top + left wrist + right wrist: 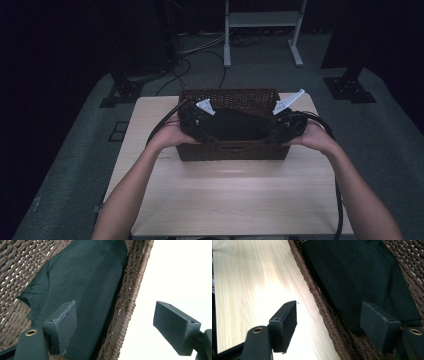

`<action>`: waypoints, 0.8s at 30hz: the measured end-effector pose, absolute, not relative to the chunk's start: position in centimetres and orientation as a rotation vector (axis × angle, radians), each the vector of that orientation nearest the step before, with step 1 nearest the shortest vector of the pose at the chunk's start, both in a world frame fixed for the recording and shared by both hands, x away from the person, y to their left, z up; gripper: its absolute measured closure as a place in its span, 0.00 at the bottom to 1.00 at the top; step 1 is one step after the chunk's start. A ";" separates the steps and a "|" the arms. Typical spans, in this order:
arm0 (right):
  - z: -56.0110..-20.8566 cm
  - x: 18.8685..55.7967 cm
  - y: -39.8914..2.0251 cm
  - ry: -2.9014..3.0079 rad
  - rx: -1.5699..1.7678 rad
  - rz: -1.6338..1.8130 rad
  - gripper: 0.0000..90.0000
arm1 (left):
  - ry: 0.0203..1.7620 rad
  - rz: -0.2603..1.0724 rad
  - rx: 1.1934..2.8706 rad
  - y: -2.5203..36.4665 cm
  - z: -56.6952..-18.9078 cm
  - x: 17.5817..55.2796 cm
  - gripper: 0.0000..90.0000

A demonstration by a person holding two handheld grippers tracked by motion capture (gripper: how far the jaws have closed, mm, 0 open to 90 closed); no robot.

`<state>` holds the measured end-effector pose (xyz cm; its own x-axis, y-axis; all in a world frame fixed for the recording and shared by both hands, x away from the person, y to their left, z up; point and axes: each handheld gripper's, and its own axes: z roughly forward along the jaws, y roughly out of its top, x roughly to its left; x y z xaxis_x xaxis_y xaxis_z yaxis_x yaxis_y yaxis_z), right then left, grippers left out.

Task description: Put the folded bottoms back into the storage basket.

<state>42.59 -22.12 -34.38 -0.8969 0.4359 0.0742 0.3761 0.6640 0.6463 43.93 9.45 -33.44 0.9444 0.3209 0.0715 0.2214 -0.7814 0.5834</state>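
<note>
High view: I've got a tool in each hand at the two short ends of the brown wicker basket (231, 150), which sits mid-counter, nearer the far edge of the counter (225, 200). Left tool (199, 126) at the basket's left end, right tool (286, 127) at its right end. Black cloth (232, 125) lies folded inside the basket, covering most of the bottom.

Left gripper view: left tool (113, 322) is spread, straddling the basket wall (126, 302) w/o pinching it. One jaw hangs inside above the cloth (85, 285), the other outside over the bright counter. Nothing is held btwn the pads.

Right gripper view: same on the other end. Right tool (332, 322) is parted, one jaw outside over the wood counter (257, 285), one inside over the cloth (352, 277), with the woven rim (322, 307) running btwn them, untouched.

Handling, my guess: basket is light but stiff, and the weave is rough, so pads should bite well on the rim. The wall is thickish, so I need a firm close on both ends together and a level lift, else it tips. Cloth is soft and limp, prob. slides or bunches if pinched by one corner. Better to take it at a folded edge.
</note>
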 end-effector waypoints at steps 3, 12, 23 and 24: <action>-34.5 42.5 -22.1 2.791 0.661 1.045 0.32 | 0.387 0.224 2.499 9.6 -33.6 43.6 0.20; -34.6 41.8 -21.7 2.799 0.657 1.045 0.32 | 0.375 0.229 2.485 9.9 -33.8 42.7 0.20; -34.5 40.6 -21.2 2.802 0.602 1.046 0.31 | 0.335 0.258 2.485 9.7 -33.8 41.0 0.19; -34.6 40.6 -21.2 2.803 0.590 1.046 0.31 | 0.334 0.264 2.482 9.7 -33.9 40.9 0.19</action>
